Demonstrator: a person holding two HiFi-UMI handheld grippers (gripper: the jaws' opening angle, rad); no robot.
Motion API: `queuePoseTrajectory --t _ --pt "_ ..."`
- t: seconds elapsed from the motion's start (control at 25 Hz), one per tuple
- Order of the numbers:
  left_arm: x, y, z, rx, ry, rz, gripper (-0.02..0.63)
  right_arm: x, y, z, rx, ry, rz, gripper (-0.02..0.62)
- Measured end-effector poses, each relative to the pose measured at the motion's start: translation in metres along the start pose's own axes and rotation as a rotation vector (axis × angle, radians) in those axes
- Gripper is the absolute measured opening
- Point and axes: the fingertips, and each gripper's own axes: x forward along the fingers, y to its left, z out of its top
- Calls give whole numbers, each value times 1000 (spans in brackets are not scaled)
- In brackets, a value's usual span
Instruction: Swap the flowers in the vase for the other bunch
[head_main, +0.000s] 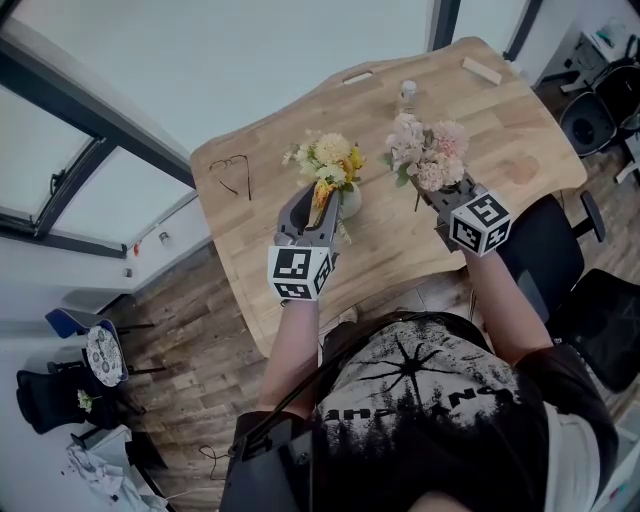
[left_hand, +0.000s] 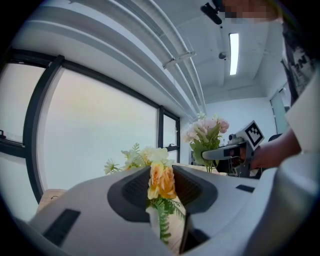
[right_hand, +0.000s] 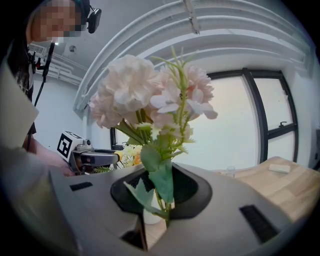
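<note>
A bunch of yellow and orange flowers (head_main: 328, 160) stands in a small pale vase (head_main: 350, 203) near the middle of the wooden table (head_main: 500, 130). My left gripper (head_main: 322, 205) reaches in from the near side, its jaws set narrow round the bunch's stems just above the vase. In the left gripper view an orange bloom (left_hand: 161, 182) and fern fill the gap of that gripper (left_hand: 167, 220). My right gripper (head_main: 432, 195) is shut on the stems of a pink bunch (head_main: 428, 150), held upright above the table to the vase's right. The pink bunch (right_hand: 150, 95) rises from the right gripper (right_hand: 157, 215).
A pair of glasses (head_main: 232, 172) lies at the table's left end. A small glass bottle (head_main: 407, 95) and two pale wooden blocks (head_main: 483, 70) sit along the far edge. A black office chair (head_main: 545, 250) stands at the near right, by the person's arm.
</note>
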Motion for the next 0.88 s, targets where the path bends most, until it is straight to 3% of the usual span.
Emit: queuePoseTrajectory --t 0.44,0.88 --pt "1 4 15 -8 -44 -5 127 0 -1 2 -2 -7 -12 63" --pt "4 22 57 32 -110 14 126 3 1 8 -7 -17 -11 63"
